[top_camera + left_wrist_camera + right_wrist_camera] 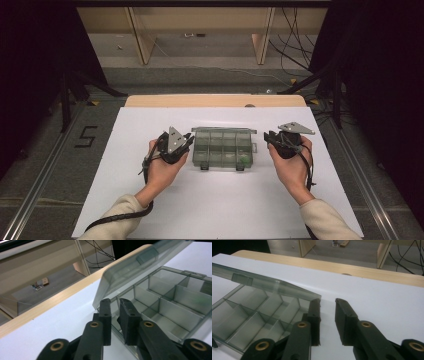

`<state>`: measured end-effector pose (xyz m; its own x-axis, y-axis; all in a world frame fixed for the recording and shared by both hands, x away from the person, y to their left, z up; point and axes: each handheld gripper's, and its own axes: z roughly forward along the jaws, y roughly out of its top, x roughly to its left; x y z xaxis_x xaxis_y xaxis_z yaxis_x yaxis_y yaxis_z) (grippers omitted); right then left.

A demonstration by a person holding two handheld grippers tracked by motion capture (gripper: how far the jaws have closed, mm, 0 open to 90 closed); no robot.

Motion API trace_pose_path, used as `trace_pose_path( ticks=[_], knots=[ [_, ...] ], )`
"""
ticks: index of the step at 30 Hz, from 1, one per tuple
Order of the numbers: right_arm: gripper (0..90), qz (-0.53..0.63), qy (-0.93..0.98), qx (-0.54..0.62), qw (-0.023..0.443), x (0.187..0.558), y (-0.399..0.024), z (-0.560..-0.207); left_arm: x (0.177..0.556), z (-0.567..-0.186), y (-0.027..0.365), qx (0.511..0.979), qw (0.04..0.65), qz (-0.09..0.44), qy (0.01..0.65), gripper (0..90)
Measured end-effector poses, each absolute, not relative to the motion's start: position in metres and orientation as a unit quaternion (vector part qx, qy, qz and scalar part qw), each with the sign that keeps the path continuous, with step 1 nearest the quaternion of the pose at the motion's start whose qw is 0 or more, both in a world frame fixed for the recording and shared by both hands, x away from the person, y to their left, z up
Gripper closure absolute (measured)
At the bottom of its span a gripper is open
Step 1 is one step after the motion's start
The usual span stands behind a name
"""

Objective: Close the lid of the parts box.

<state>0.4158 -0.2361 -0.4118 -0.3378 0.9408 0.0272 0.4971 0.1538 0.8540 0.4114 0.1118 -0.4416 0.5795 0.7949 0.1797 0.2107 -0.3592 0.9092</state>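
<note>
A clear green-tinted compartment box (222, 150) lies in the middle of the white sheet, its several compartments looking bare. Its lid (130, 272) is raised at a slant over the far side. My left gripper (189, 141) is at the box's left end. In the left gripper view its jaws (115, 302) stand a little apart, at the box's corner just under the lid's edge. My right gripper (267, 137) is at the right end. In the right gripper view it (328, 301) is open over bare sheet, one jaw beside the lid's corner (312, 295).
The white sheet (210, 200) covers the table, with a wooden edge (215, 100) along the far side. Two black latches (204, 166) hang at the box's near wall. Beyond the table are floor, wooden legs (142, 40) and cables (295, 45).
</note>
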Motion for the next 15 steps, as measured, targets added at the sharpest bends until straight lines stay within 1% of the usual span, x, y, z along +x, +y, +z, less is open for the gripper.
trace_pose_path(
  ticks=[1, 2, 5, 6, 11, 14, 15],
  knots=[
    [72.8, 0.409, 0.709, 0.508, 0.268, 0.416, -0.236, -0.412, 0.411, -0.441, 0.113, 0.760, 0.460, 0.314, 0.335, 77.1],
    [71.5, 0.411, 0.708, 0.508, 0.267, 0.416, -0.237, -0.412, 0.411, -0.440, 0.115, 0.764, 0.461, 0.304, 0.335, 73.6],
    [67.7, 0.409, 0.706, 0.508, 0.275, 0.418, -0.239, -0.411, 0.412, -0.438, 0.120, 0.765, 0.463, 0.290, 0.341, 58.9],
    [66.2, 0.419, 0.702, 0.507, 0.273, 0.419, -0.239, -0.410, 0.415, -0.436, 0.123, 0.768, 0.466, 0.288, 0.333, 53.6],
    [58.7, 0.426, 0.698, 0.511, 0.266, 0.425, -0.242, -0.402, 0.419, -0.432, 0.133, 0.760, 0.465, 0.277, 0.359, 35.5],
    [54.0, 0.432, 0.695, 0.512, 0.261, 0.429, -0.242, -0.398, 0.424, -0.429, 0.138, 0.759, 0.459, 0.282, 0.366, 29.8],
    [53.9, 0.433, 0.696, 0.512, 0.257, 0.430, -0.242, -0.397, 0.425, -0.428, 0.139, 0.757, 0.459, 0.279, 0.372, 28.1]
  ],
)
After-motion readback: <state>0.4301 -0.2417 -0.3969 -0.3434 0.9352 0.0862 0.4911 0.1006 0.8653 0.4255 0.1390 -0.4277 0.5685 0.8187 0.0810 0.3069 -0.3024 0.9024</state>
